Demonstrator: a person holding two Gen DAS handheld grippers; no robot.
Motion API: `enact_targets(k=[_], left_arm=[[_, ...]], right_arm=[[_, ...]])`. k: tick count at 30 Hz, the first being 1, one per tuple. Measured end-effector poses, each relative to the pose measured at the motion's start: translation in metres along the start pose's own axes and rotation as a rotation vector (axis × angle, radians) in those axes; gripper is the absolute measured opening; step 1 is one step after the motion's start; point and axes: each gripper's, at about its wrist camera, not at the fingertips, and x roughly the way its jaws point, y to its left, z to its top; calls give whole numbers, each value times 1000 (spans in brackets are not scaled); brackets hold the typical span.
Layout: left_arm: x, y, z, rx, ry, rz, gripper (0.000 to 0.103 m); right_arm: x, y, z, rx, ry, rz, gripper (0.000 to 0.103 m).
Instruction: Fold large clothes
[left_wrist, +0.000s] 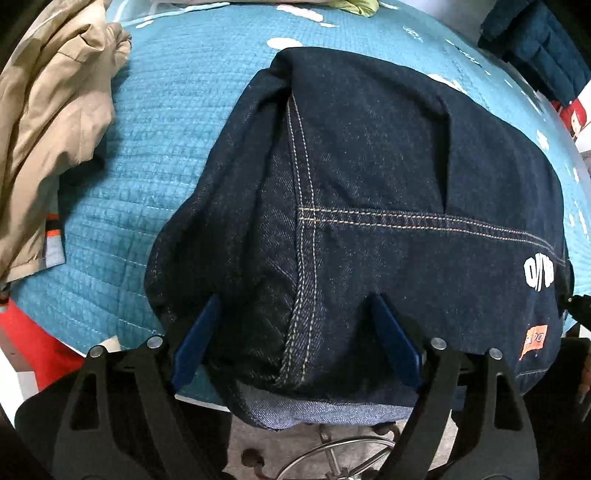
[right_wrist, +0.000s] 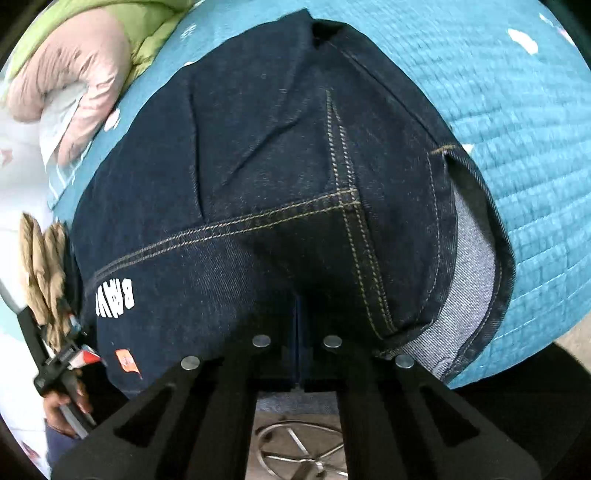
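A dark blue denim garment (left_wrist: 369, 184) with tan stitching, white lettering and an orange tag lies folded on the teal quilted surface (left_wrist: 155, 155); it also shows in the right wrist view (right_wrist: 277, 166). My left gripper (left_wrist: 295, 314) is open, its blue pads (left_wrist: 199, 332) spread either side of the garment's near edge. My right gripper (right_wrist: 299, 325) is shut on the denim's near edge, its fingertips buried in the dark fold. The garment's near hem hangs slightly over the surface edge.
A beige jacket (left_wrist: 51, 122) lies at the left of the quilt. A pink and green padded garment (right_wrist: 81, 62) lies at the far side. A dark teal garment (left_wrist: 535, 48) hangs at the far right. A chair base (right_wrist: 299, 454) stands on the floor below.
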Motion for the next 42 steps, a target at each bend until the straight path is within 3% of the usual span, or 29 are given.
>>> enact_targets(k=[1, 2, 7, 9, 11, 13, 15, 18, 20, 24, 27, 29, 34, 36, 37, 38, 39, 42], left_arm=[[-3, 2, 2, -10, 1, -7, 85], [-9, 7, 4, -35, -9, -23, 84], [-47, 49, 7, -191, -141, -99, 85], [-46, 69, 7, -253, -139, -110, 85], [-41, 83, 2, -283, -127, -76, 85], [-34, 96, -5, -348, -109, -108, 85], [-23, 105, -10, -407, -68, -136, 85], [-19, 100, -10, -394, -73, -130, 88], [-21, 89, -8, -372, -69, -105, 90], [-15, 79, 1, -335, -68, -59, 89], [-18, 71, 6, -296, -73, -20, 73], [-20, 71, 4, -260, -79, -24, 45], [-10, 59, 5, -208, -48, -18, 41], [-13, 59, 3, -217, -77, -28, 27], [-16, 60, 3, -219, -93, -28, 15], [-23, 61, 0, -228, -127, -78, 10], [-33, 62, -5, -239, -151, -130, 10], [-46, 45, -2, -177, -172, -134, 10]], right_arm=[[-4, 5, 2, -1, 6, -18, 0], [-11, 16, 6, -9, -2, -29, 7], [-38, 113, 29, -174, -132, 72, 7], [-29, 148, 43, -231, -153, 84, 6], [-12, 179, 59, -276, -164, 90, 7], [12, 200, 76, -274, -137, 89, 7], [29, 208, 84, -269, -121, 52, 6], [52, 202, 90, -245, -99, -7, 6], [75, 197, 93, -212, -59, -37, 0], [81, 177, 98, -136, -60, 25, 0], [66, 176, 82, -169, -54, 24, 4], [46, 171, 56, -196, -68, 46, 9], [25, 142, -6, -136, -61, 105, 9], [29, 134, -22, -127, -34, 111, 9], [33, 134, -25, -143, -39, 100, 7], [40, 131, -25, -157, -41, 96, 6], [46, 128, -23, -156, -38, 103, 5], [47, 129, -21, -160, -25, 107, 5]])
